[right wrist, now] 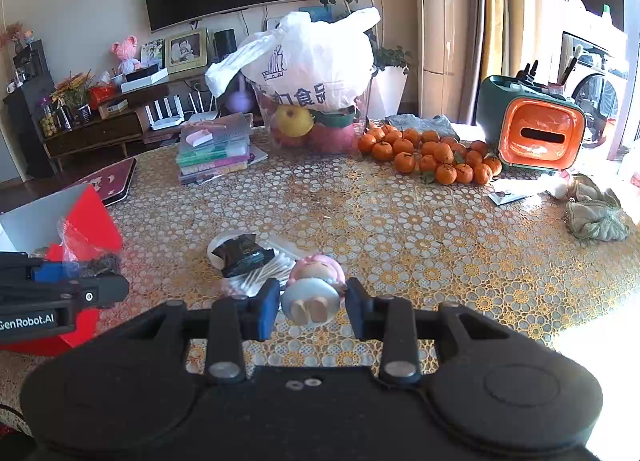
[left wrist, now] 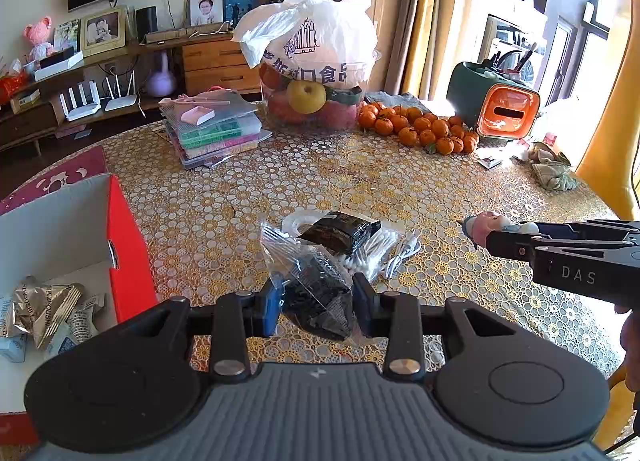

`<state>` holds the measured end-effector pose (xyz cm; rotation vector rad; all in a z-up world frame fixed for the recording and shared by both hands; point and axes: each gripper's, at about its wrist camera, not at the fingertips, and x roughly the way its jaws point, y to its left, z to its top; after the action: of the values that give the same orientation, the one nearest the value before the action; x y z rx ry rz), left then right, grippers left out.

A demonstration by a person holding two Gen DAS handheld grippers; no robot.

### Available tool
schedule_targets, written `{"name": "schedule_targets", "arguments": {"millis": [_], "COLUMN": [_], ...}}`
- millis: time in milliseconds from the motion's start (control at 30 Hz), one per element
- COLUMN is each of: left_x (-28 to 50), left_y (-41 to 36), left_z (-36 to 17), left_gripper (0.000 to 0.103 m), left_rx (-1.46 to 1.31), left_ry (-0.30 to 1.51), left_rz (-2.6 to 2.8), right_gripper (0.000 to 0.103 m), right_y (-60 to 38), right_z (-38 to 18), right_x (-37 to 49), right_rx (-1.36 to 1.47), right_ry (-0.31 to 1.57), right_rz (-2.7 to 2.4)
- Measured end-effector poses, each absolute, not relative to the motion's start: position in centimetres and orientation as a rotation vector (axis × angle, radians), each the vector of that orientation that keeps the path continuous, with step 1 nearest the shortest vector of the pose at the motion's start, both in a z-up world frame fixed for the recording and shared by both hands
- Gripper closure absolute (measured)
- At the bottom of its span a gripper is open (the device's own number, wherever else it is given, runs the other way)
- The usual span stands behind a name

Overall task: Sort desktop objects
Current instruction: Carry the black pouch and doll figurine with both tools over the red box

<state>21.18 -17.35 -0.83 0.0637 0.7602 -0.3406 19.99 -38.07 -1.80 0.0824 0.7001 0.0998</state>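
My left gripper (left wrist: 318,307) is shut on a clear plastic bag of dark contents (left wrist: 316,293), held above the table near the open red box (left wrist: 124,245). My right gripper (right wrist: 313,307) is shut on a small doll with pink hair and a pale blue dress (right wrist: 314,289); the doll (left wrist: 486,225) also shows at the right gripper's tip in the left wrist view. On the table between them lies a pile: a black packet (left wrist: 340,235), a bag of cotton swabs (left wrist: 372,251), a white cable (left wrist: 404,251) and a white ring (left wrist: 298,221).
The red box holds foil snack packets (left wrist: 44,311). Farther back stand stacked plastic cases (left wrist: 212,129), a fruit bowl under a white bag (left wrist: 316,61), a heap of tangerines (left wrist: 420,127), an orange-and-green holder (left wrist: 500,105) and a crumpled cloth (left wrist: 554,169). A patterned cloth covers the table (left wrist: 280,181).
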Motion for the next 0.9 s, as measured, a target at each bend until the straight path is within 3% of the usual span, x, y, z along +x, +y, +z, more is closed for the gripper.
{"name": "schedule_targets", "arguments": {"millis": [900], "left_x": [13.3], "left_y": [-8.1], "left_z": [5.6], "left_gripper": [0.067], "left_rx": [-0.017], "left_ry": [0.642], "left_rz": [-0.265], "right_gripper": [0.068], "right_y": [-26.1], "right_z": [5.2], "right_x": [12.3], "right_rx": [0.002], "right_ry": [0.597], "right_rz": [0.288]}}
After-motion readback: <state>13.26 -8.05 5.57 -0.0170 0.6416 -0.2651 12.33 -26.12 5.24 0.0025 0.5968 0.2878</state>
